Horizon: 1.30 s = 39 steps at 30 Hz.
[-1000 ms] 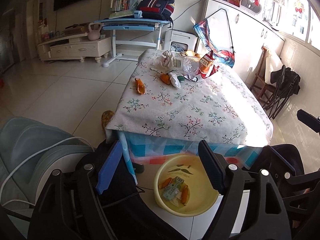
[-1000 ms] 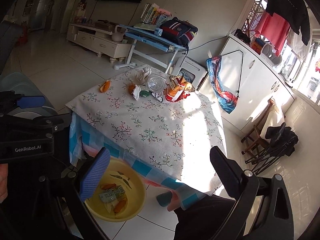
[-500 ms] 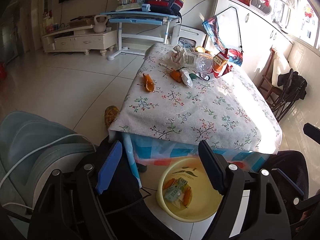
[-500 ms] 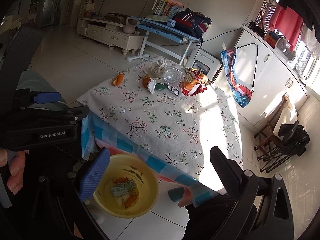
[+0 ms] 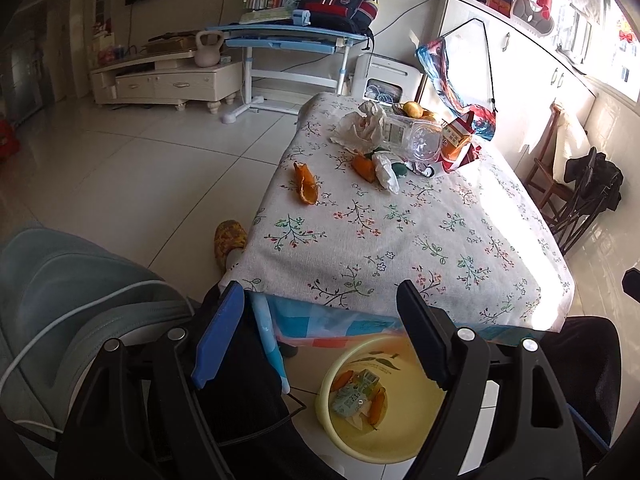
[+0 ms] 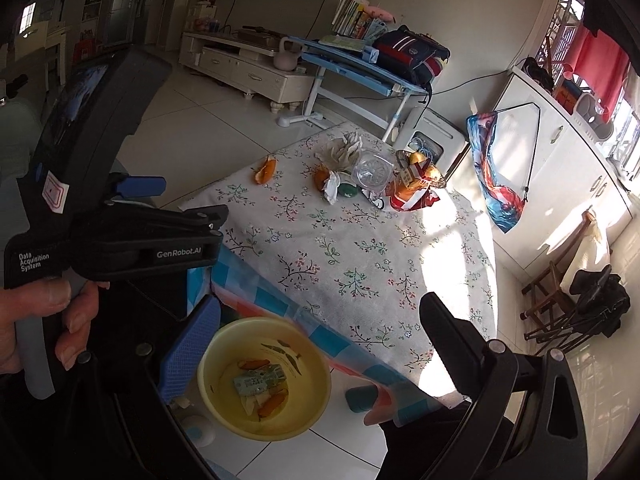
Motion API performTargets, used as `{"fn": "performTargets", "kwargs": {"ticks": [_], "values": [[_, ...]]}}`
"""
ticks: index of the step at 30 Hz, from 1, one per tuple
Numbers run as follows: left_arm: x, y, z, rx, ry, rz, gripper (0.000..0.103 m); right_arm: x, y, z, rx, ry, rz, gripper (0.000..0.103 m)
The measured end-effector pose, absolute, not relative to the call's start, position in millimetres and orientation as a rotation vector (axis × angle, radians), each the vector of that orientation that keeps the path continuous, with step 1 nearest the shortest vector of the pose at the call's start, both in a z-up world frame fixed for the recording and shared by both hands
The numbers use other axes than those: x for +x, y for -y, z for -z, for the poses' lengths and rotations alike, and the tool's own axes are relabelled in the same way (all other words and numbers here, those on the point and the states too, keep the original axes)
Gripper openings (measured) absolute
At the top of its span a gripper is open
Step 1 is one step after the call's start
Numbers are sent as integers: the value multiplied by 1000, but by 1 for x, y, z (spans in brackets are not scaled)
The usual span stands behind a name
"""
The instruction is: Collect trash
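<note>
Hovering over the yellow basin [image 5: 384, 432], both the left gripper [image 5: 320, 340] and right gripper [image 6: 316, 344] gape wide, holding nothing. Orange peel [image 5: 306, 189] sits at 11 o'clock on the table [image 5: 400, 240].

Near half of the tabletop [image 5: 420, 240] is lying bare, giving open passage from its front edge toward the far end. Across that far end, the orange peel [image 5: 306, 189], crumpled tissue [image 5: 360, 128], clear plastic container [image 5: 416, 140] and red snack bag [image 5: 460, 146] are crowding together, the peel sitting apart to the left. Below the front edge, the yellow basin [image 5: 400, 432] is occupying the floor.
</note>
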State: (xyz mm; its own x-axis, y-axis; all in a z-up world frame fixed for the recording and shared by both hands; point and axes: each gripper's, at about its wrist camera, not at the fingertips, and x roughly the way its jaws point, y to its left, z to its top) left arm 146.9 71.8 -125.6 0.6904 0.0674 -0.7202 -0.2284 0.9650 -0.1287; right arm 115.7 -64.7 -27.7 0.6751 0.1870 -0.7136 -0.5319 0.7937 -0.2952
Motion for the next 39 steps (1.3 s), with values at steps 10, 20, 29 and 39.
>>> {"fn": "performTargets", "kwargs": {"ticks": [10, 20, 29, 39], "values": [[164, -69, 125, -206, -801, -177, 76, 125, 63, 33, -511, -754, -468, 95], [179, -62, 131, -188, -827, -171, 76, 134, 66, 39, -487, -789, -490, 95], [189, -62, 134, -184, -838, -173, 76, 138, 65, 46, -481, -815, -510, 95], [195, -62, 141, -185, -854, -172, 76, 144, 65, 50, -470, -843, -529, 95]]}}
